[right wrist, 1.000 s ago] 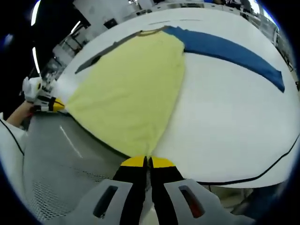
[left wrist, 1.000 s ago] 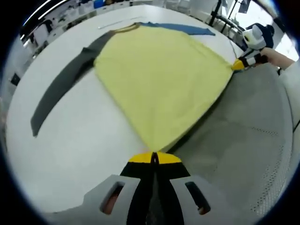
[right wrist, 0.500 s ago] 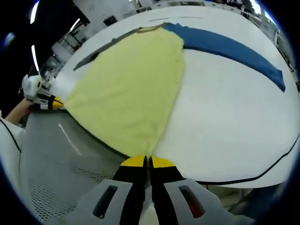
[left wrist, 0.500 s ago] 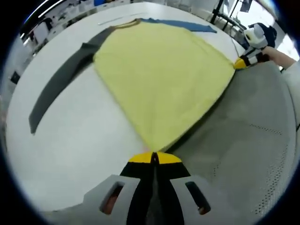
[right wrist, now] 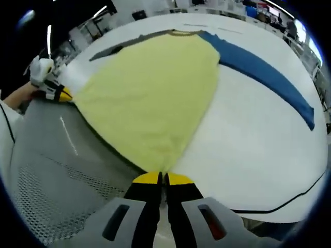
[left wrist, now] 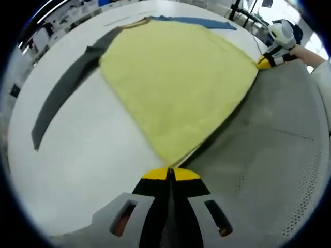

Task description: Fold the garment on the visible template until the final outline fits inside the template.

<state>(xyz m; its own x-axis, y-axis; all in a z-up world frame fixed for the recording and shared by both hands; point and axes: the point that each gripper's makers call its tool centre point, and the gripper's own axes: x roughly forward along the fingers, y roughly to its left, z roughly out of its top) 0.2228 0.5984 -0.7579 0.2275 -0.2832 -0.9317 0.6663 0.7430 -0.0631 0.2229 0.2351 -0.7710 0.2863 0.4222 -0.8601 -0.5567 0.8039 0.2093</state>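
A yellow garment (left wrist: 176,77) (right wrist: 150,93) with a dark grey sleeve (left wrist: 62,98) (right wrist: 111,50) and a blue sleeve (left wrist: 199,21) (right wrist: 264,70) lies stretched over a white table (left wrist: 77,155). My left gripper (left wrist: 170,171) is shut on one hem corner of the garment. My right gripper (right wrist: 161,175) is shut on the other hem corner. Each gripper also shows in the other's view, the right gripper (left wrist: 266,61) at the far hem corner and the left gripper (right wrist: 59,94) likewise. The hem is held up above a grey perforated surface (left wrist: 269,155) (right wrist: 51,175).
A black outline (right wrist: 289,199) runs along the white table (right wrist: 248,150) near its edge. A person's hand (left wrist: 305,51) (right wrist: 20,95) holds each far gripper. Benches and equipment stand beyond the table's far side.
Both views have shifted slightly with the hands; in the right gripper view the garment sits more to the right and the blue sleeve lies further over. Both grips are unchanged.
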